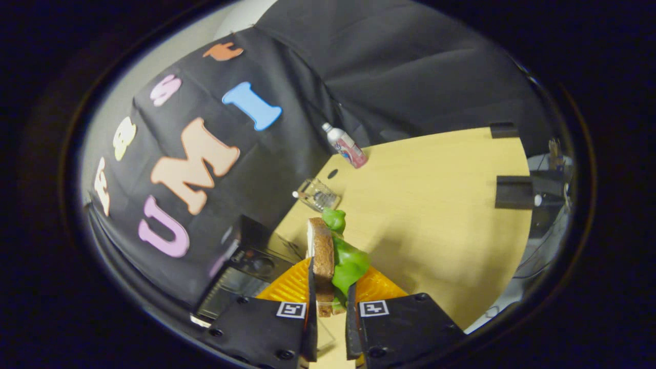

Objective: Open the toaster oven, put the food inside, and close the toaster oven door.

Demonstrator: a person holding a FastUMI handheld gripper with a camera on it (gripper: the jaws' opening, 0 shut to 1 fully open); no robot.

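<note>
Wooden table (441, 205), hand-held gripper (331, 297) clamping sandwich (333, 256) (tilted)

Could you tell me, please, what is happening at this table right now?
A person's handheld gripper has its jaws closed on the food: a slice of toast with a green leafy piece against it, held up above the wooden table. The toaster oven sits beside it, under the booth wall. Farther along the table stand a clear container and a small bottle.

sandwich (328, 261) between claw (330, 302) fingers, toaster oven (241, 277) beside
</note>
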